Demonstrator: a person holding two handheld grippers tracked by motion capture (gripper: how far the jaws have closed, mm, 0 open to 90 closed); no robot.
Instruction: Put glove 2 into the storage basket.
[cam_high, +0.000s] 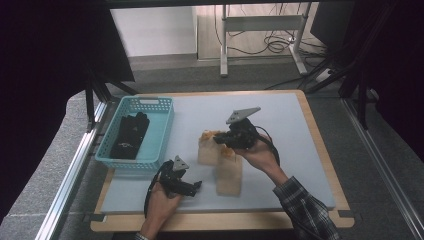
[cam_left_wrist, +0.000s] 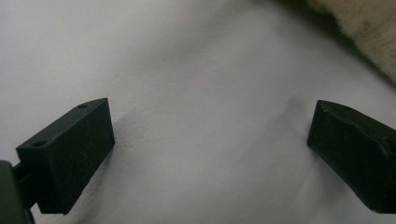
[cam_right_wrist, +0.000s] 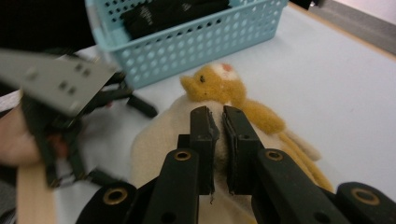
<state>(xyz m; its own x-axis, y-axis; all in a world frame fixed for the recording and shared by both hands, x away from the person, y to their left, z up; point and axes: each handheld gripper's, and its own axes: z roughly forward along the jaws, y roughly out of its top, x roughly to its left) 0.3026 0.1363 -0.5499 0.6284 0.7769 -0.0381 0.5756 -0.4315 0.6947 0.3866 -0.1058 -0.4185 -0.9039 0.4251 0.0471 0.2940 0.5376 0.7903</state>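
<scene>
Two cream fleecy sock-like pieces lie mid-table. One (cam_high: 209, 152) carries a yellow animal figure (cam_right_wrist: 215, 85), and my right gripper (cam_high: 223, 140) (cam_right_wrist: 220, 116) is shut on its cream fabric, which is pinched between the nearly touching jaws. The other cream piece (cam_high: 229, 177) lies flat on the mat just in front of it. My left gripper (cam_high: 196, 185) rests low on the mat to the left of that piece. Its jaws stand wide open in the left gripper view (cam_left_wrist: 210, 135), with only mat between them and cream fleece (cam_left_wrist: 359, 28) at the top right.
A light blue basket (cam_high: 135, 161) (cam_right_wrist: 196, 44) stands at the left of the pale mat (cam_high: 280, 125) and holds black fabric items (cam_high: 131, 134) (cam_right_wrist: 173, 11). The left gripper's grey plate (cam_right_wrist: 56, 79) is close to the right gripper's left. A wooden table edge (cam_high: 320, 145) frames the mat.
</scene>
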